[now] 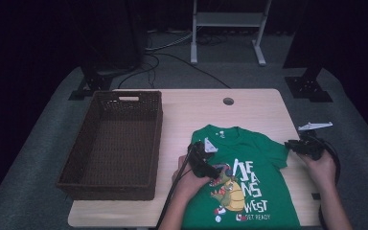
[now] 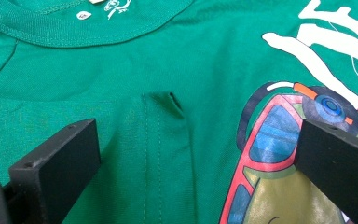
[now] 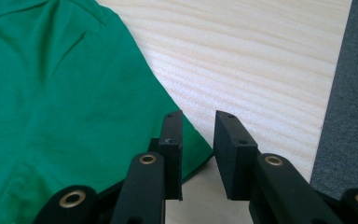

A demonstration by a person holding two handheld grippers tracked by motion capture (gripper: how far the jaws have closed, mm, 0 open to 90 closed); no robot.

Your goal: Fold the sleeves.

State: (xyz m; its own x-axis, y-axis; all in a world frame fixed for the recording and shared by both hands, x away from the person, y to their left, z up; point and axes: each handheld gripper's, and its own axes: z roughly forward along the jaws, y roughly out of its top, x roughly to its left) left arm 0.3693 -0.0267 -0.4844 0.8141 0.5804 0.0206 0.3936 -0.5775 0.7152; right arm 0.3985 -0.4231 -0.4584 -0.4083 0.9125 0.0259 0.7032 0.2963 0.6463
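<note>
The left gripper [image 1: 206, 165] rests on the green T-shirt [image 1: 263, 158], jaws wide apart. The right gripper [image 3: 198, 140] has its jaws slightly apart at the sleeve edge, above the tabletop [image 3: 261, 60].

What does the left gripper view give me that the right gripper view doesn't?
The left gripper view has the collar, the printed cartoon and a small pucker in the fabric, with the left gripper standing wide open over the chest. The right gripper view has the bare wooden table, the grey floor and the sleeve's corner by the narrowly parted right gripper. Both show the green T-shirt.
</note>
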